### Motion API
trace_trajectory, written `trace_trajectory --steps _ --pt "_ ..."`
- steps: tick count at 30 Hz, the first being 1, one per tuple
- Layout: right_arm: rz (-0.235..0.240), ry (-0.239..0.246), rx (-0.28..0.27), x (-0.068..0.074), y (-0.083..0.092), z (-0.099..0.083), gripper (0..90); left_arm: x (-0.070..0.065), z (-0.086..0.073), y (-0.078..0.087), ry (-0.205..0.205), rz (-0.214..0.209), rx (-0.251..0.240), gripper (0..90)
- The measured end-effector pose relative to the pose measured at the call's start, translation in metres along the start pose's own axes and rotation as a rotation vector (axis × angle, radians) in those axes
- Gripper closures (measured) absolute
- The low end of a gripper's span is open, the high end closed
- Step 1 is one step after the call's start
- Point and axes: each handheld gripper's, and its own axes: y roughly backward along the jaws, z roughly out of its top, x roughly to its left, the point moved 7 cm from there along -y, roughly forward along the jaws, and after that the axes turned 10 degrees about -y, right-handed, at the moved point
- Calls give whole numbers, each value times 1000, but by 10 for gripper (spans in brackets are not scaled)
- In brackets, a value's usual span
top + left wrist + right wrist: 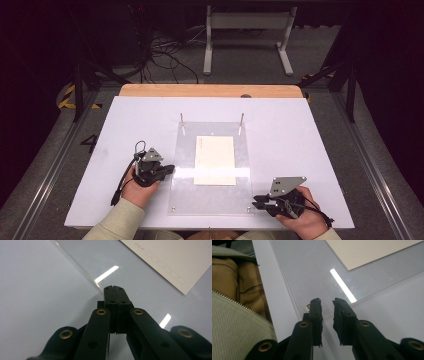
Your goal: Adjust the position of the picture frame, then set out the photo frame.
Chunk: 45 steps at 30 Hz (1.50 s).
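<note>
1. Left gripper (167,169): jaws pressed together, nothing held, at left edge of the clear sheet (182,200).
2. Right gripper (256,202): narrow gap, nothing between jaws, at sheet's near right corner.
3. Paper (215,160) lies mid-sheet on the white board (300,150).

My work surface (125,130) is a white rectangular board, with a strip of bare wood (210,90) along its far edge. A clear acrylic sheet (212,197) lies flat at its centre, fixed by small screws at its near corners; two thin upright pins (182,123) stand at its far corners. A cream sheet of paper (215,160), printed with a row of small boxes, rests within the acrylic's outline. The surface stands on a grey carpeted floor (50,150).
</note>
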Motion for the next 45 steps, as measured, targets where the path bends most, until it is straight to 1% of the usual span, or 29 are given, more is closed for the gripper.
trace_trajectory --steps 2,6,7,8,10,11,13,16,17,18,20,21,22,24,26,27,28,31,34,36,37,38,39,40,41,42,43,44,45 --pt "-10 -5 -25 -2 2 4 722 0 -1 0 -1 -14 1 900" --pt "-28 -20 -58 -8 5 9 678 -1 -1 0 -2 -25 0 900" --pt "-28 -23 -63 -9 5 11 674 -3 -1 0 7 -33 0 900" --pt "-34 -27 -72 -11 6 13 665 -3 -1 0 5 -38 -1 900" --pt "-41 -34 -89 -13 8 18 653 -7 0 -1 8 -64 -5 900" --pt "-45 -39 -98 -13 8 21 651 -9 1 -2 1 -69 -4 900" --pt "-53 -35 -115 -15 10 27 652 -12 2 -2 -24 -52 6 900" --pt "-66 -27 -136 -17 12 35 650 -13 3 -2 -27 -51 5 900" --pt "-66 -27 -136 -17 12 35 650 -13 3 -2 -27 -51 5 900" --pt "-81 -19 -154 -21 13 42 659 -12 3 -2 -21 -50 0 896" --pt "-94 -19 -166 -25 14 47 688 -12 4 -1 -29 -36 -3 876" --pt "-93 -21 -170 -27 15 50 691 -11 5 0 -34 -20 -11 865" --pt "-96 -25 -178 -30 16 54 686 -11 6 2 -34 -15 -20 851" --pt "-109 -35 -191 -36 17 62 675 -9 9 8 -40 5 -52 830" --pt "-98 -47 -200 -41 16 70 678 -8 12 14 -40 18 -84 804" --pt "-100 -43 -201 -44 16 73 673 -7 13 18 -50 23 -101 788" --pt "-113 -36 -202 -48 16 78 664 -7 14 20 -54 28 -113 770" --pt "-138 -44 -223 -58 15 90 649 -8 16 27 -59 15 -154 725" --pt "-160 -59 -249 -68 15 101 626 -10 16 33 -77 10 -176 699" --pt "-163 -69 -262 -75 15 108 620 -11 16 35 -78 9 -184 688" --pt "-163 -69 -262 -75 15 108 620 -11 16 35 -78 9 -184 685" --pt "-165 -74 -274 -79 15 114 620 -12 15 37 -77 10 -183 685" --pt "-178 -85 -291 -87 17 123 633 -12 14 39 -74 8 -190 678" --pt "-188 -91 -293 -90 18 127 633 -12 13 40 -78 9 -188 674" --pt "-188 -91 -293 -90 18 127 633 -12 13 40 -78 9 -188 669" --pt "-202 -96 -295 -94 18 131 633 -13 13 40 -72 8 -188 669" --pt "-213 -102 -291 -98 18 135 634 -12 11 41 -77 12 -185 663" --pt "-213 -110 -284 -102 15 138 648 -13 10 42 -69 11 -181 655" --pt "-201 -123 -275 -105 13 141 700 -12 10 43 -81 18 -177 649"
